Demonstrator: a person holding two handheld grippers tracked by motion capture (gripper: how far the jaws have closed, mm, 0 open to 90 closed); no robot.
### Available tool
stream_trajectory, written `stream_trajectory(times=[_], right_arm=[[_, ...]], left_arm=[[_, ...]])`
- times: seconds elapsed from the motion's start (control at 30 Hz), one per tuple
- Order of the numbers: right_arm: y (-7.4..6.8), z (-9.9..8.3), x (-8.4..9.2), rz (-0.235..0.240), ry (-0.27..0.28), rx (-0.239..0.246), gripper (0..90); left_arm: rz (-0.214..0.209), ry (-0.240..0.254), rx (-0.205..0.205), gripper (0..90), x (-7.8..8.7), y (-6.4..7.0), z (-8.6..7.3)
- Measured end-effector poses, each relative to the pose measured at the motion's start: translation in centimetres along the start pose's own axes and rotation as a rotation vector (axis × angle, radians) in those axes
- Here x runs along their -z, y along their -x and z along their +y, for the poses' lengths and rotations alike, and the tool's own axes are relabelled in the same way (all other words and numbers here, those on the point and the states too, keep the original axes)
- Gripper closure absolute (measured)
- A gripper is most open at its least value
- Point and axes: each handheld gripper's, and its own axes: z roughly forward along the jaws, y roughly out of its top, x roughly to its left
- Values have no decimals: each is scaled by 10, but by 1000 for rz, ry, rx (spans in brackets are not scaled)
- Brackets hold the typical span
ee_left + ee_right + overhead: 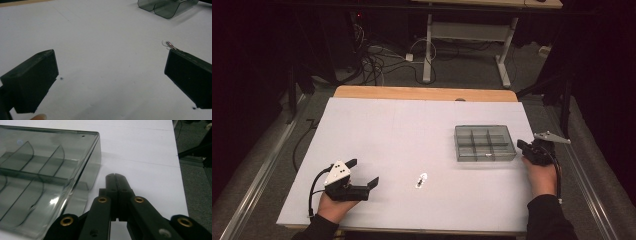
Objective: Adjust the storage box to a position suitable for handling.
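Left hand-held gripper (363, 173): released, aimed at part (421, 180) for pickup | right hand-held gripper (115, 175): clenched empty beside tray (485, 142), likely steadying it

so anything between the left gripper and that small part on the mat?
Nothing visible. The left gripper is open, with bare white mat between it and the small part. The compartment tray sits farther right.

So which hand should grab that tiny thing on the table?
Probably the left gripper: its jaws stand open, aimed toward the small item. The right gripper is shut beside the tray.
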Motion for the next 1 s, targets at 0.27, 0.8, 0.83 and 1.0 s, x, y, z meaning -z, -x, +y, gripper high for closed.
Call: stream_trajectory(times=[0.27,0.8,0.83,1.0], right_arm=[[5,10,-21,51,-36,20,900],[-5,15,-28,76,-37,53,900],[-5,15,-28,78,-37,53,900],[-8,15,-28,95,-37,54,900]], left_arm=[[15,1,10,0,1,-1,-1],[21,-2,11,0,1,-1,-1],[19,-3,12,0,1,-1,-1],[18,-3,12,0,1,-1,0]])
